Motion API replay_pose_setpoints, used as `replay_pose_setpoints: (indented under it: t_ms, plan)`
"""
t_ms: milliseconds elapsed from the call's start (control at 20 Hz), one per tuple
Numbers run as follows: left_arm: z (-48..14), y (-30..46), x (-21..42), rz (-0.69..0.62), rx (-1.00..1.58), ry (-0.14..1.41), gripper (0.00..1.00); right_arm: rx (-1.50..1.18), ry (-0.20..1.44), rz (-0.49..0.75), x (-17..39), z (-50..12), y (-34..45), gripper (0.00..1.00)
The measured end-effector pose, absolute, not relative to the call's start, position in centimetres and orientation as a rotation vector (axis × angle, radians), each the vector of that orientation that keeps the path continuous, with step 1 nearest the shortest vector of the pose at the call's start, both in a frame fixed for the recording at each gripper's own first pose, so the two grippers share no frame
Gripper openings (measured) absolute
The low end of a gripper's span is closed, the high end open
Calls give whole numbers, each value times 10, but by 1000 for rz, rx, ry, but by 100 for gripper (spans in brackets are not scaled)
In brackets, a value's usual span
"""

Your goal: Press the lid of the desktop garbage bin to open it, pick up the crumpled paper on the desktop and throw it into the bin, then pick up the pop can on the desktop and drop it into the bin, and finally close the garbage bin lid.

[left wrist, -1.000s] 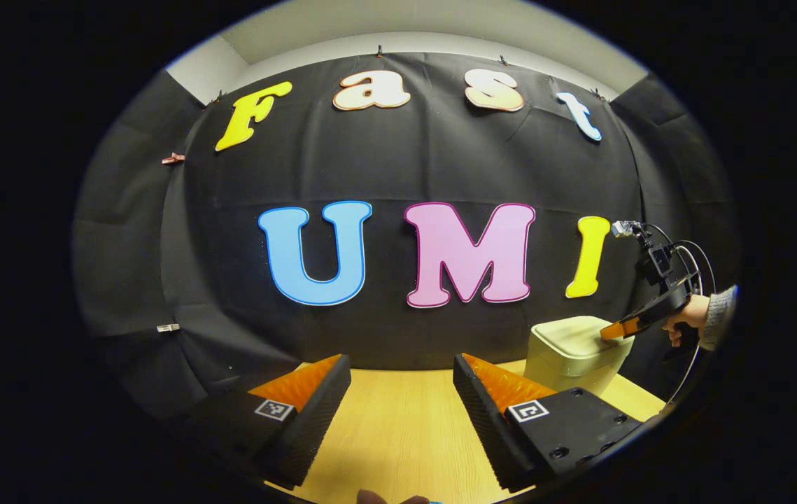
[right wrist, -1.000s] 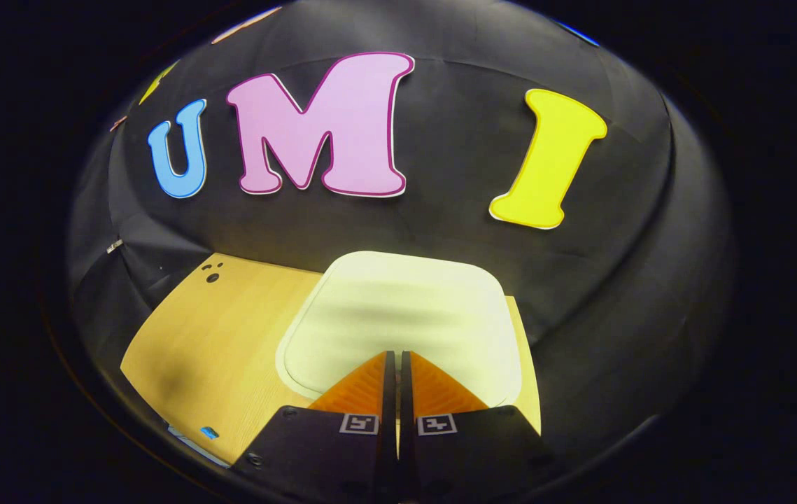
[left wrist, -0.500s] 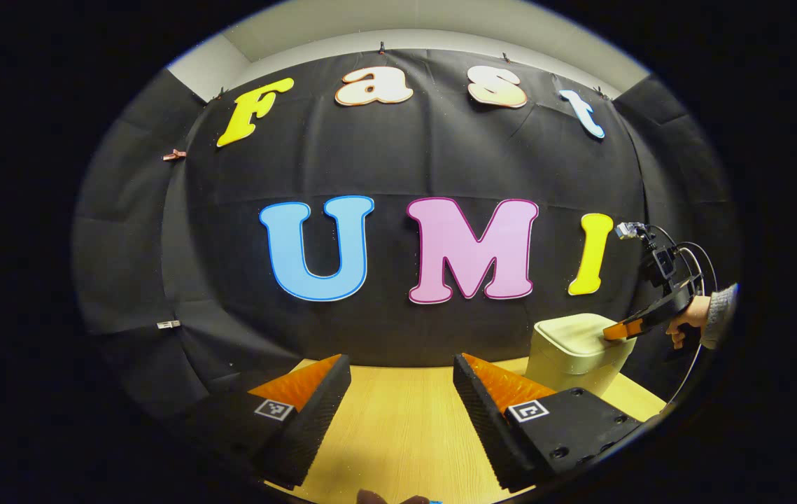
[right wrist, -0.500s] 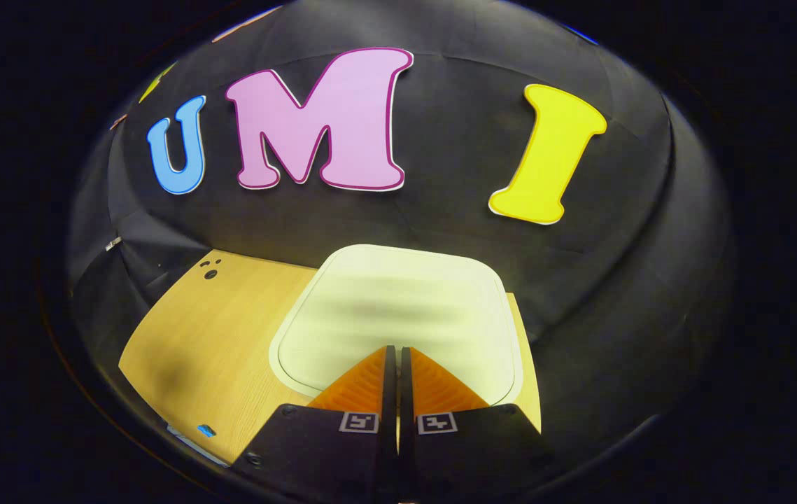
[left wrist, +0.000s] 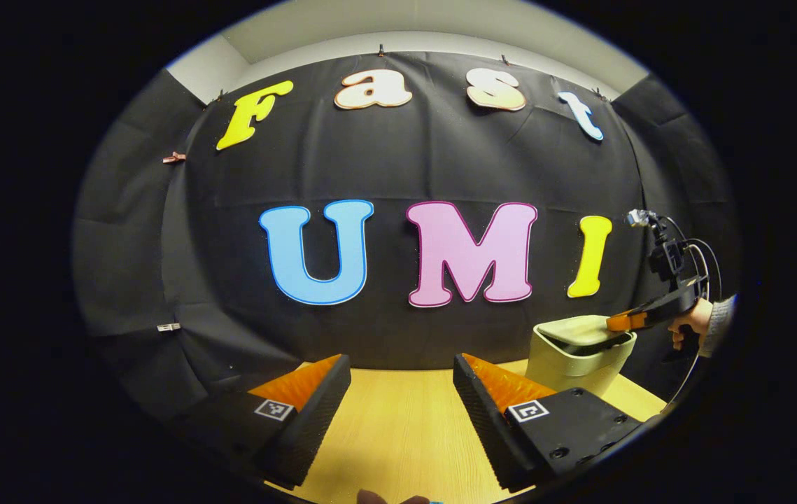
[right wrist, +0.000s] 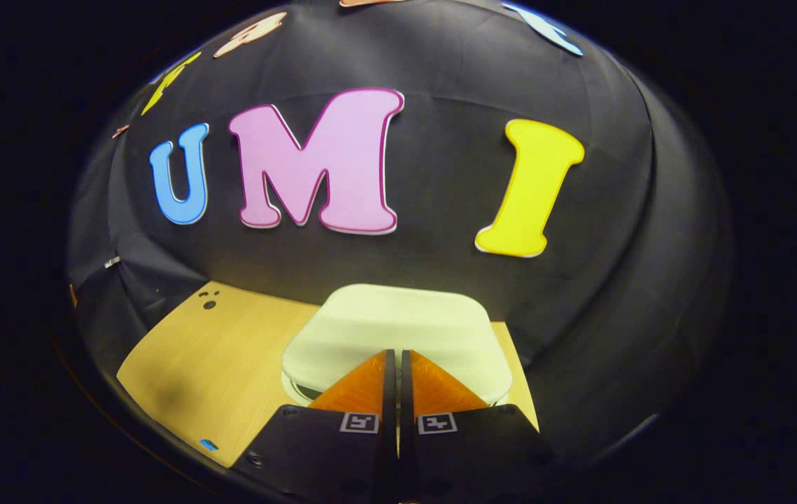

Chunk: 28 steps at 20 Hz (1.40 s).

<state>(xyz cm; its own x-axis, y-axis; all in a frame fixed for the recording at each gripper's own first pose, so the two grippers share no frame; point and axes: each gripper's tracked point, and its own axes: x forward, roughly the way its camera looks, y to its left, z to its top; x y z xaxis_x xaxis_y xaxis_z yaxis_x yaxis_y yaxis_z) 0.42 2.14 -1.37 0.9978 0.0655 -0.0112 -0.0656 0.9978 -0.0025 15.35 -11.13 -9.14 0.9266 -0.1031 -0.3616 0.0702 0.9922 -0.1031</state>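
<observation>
Popping open: bin lid [right wrist: 398,329] now lifts off the garbage bin [left wrist: 573,364], dark gap at front | right gripper [right wrist: 398,357] just above lid's near edge, jaws pressed together, rising | left gripper [left wrist: 401,392] well left of bin, jaws spread, empty | opening step done; paper next, unseen.

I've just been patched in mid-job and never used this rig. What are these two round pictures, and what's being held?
A person holds a two-finger gripper in each hand; a camera rides on each one. In the left gripper view, the left gripper hangs open over the wooden table, holding nothing. Far right there, a hand holds the right gripper at the bin. In the right gripper view, that gripper's fingers are shut together, empty, at the pale lid, which has popped up slightly, showing a dark gap.
</observation>
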Motion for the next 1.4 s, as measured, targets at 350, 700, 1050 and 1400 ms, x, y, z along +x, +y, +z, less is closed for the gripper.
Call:
replay_pose_setpoints:
  t_ms: [350, 700, 1050, 1400]
  plan:
    - [-15, 19, 5, 57, -1, 16, 95, -124, 204, -108, 150, -46, -111, 5]
    - [-16, 19, 4, 52, -1, 22, 95, -173, 112, -82, 142, -23, -100, 5]
    - [-24, 18, 4, 41, -3, 36, 95, -238, 72, 8, 123, -16, -67, 23]
    - [-40, 20, 2, 31, -12, 75, 95, -207, 53, 70, 99, -13, -36, 65]
